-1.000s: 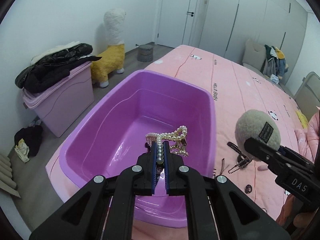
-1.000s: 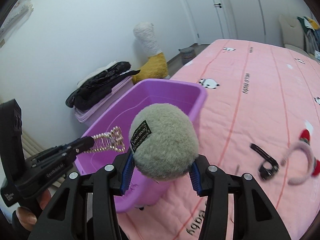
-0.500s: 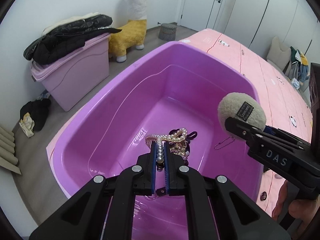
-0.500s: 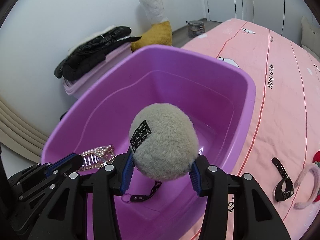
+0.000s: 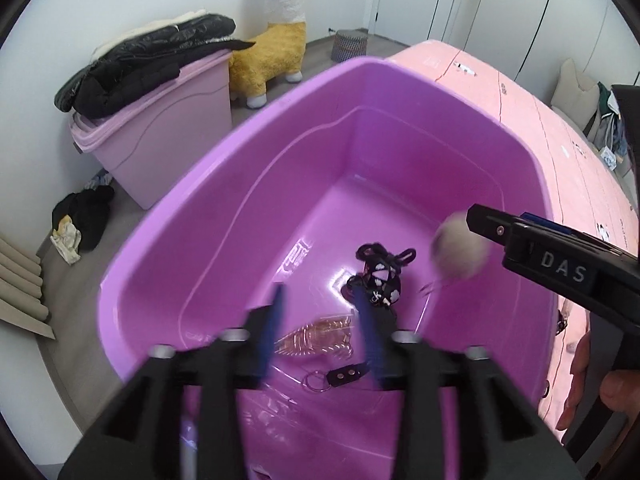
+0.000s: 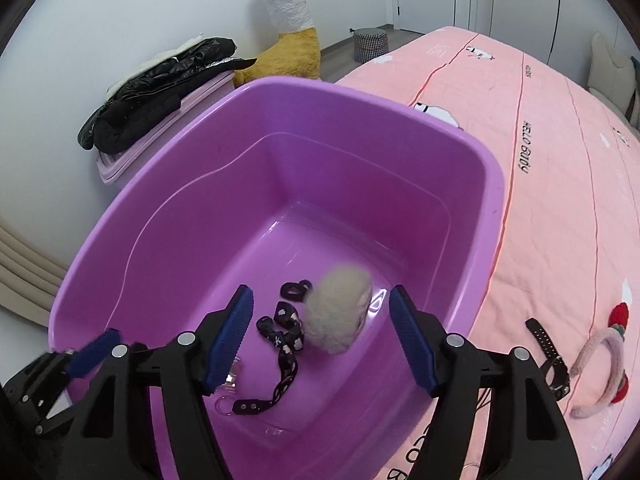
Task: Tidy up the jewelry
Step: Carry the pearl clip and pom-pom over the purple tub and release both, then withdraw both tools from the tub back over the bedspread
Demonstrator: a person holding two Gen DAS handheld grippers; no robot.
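Blurred pompom [image 6: 339, 314], seemingly inside tub [image 6: 400, 184].

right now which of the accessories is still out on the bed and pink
The pink headband with the red strawberry trim, lying on the bedspread right of the purple tub. The black strap beside it is also outside, but dark.

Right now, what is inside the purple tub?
Inside the purple tub: a grey pompom, a black patterned strap and a blurred gold hair comb. The fingers hide part of the floor.
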